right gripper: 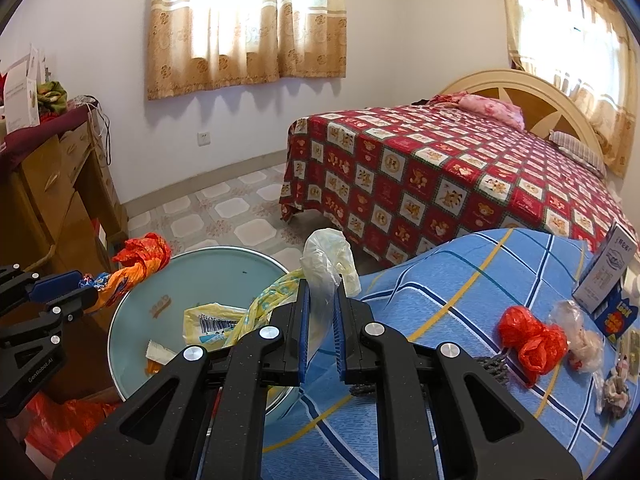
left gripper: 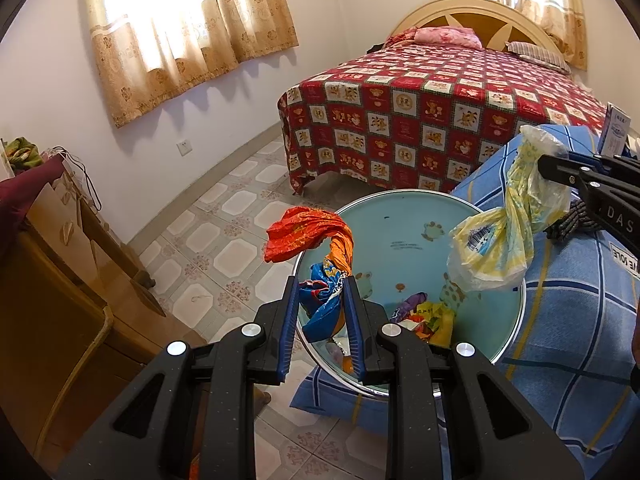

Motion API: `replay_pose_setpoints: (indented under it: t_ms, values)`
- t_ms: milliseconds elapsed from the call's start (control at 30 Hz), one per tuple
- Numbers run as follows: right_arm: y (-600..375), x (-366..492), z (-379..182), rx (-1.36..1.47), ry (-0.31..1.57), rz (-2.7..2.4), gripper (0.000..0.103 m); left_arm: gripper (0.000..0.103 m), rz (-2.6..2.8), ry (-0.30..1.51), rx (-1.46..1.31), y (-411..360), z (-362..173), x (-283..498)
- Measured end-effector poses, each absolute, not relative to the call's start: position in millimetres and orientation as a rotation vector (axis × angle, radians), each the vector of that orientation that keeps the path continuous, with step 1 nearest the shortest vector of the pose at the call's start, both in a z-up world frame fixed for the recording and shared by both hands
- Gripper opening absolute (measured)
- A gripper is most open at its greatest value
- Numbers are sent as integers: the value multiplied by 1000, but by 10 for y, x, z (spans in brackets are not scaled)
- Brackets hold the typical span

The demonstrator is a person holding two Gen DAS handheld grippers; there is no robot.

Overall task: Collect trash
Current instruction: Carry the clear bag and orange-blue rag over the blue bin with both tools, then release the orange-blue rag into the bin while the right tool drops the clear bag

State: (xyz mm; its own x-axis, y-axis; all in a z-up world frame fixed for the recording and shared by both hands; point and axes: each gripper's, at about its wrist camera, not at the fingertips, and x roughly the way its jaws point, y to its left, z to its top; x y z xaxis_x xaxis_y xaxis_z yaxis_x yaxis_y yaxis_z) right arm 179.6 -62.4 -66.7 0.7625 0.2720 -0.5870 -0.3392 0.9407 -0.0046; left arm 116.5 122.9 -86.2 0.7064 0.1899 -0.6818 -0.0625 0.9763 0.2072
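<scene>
Trash rides in both tools above the pale blue basin [left gripper: 472,216]. The left gripper [left gripper: 322,300] pinches an orange-and-blue wrapper [left gripper: 320,252] over the basin's near rim; the right gripper [right gripper: 322,304] pinches a twisted yellow-and-clear bag [right gripper: 328,264] over its far side. To finish well, I would bring each piece lower and inward before spreading the fingers, since light plastic may drift or cling. On the blue checked cover [right gripper: 460,280] to the right lie one red bag [right gripper: 532,340], one clear bag [right gripper: 580,332], one small carton [right gripper: 608,272]; several scraps already lie in the basin.
</scene>
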Motion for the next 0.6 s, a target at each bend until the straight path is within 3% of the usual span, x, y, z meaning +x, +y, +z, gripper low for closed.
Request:
replay_pose_setpoints:
  t_ms: [600]
  values:
    - [-539,1770,-666,-122,625,345,12,23,132,777,170,1166,-875,1149]
